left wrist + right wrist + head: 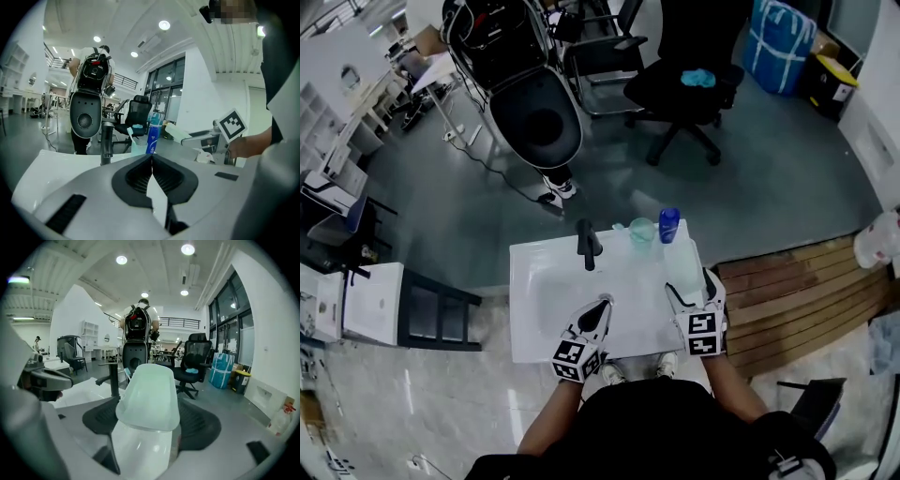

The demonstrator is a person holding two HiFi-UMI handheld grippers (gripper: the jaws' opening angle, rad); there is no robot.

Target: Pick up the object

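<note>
**Head view.** A white basin (534,281) fills the middle. A black faucet (589,244) stands at its 12 o'clock rim. A pale green cup (641,232) and a blue bottle (668,225) stand just beside each other toward 1 o'clock. Farther off at 12 o'clock are a black office chair (675,89) carrying a turquoise cloth (697,78) and a black-and-white machine (534,122). A wooden slatted platform (797,295) lies at 3 o'clock.

The left gripper (604,304) hangs over the basin's near part at 6 o'clock, tips aimed toward 1 o'clock. The right gripper (690,284) is at the basin's right rim, about 4 o'clock, aimed at 12. It grasps the green-capped white container (682,265). Each gripper's cube shows only black-and-white squares.

**Left gripper view.** The jaws are pressed together with nothing between them. Past the tips, the faucet rises at 10 o'clock and the cup and blue bottle stand at 12. The right gripper's marker cube is at 3 o'clock, well apart. The print on the bottle is too small to read.

**Right gripper view.** The jaws clamp the container's sides. It stands upright between them, and its pale green cap blocks the middle of the view. The faucet shows at 10 o'clock behind it and the chair at 1 o'clock. A blue bag (220,369) is at 2 o'clock. No writing is legible.
</note>
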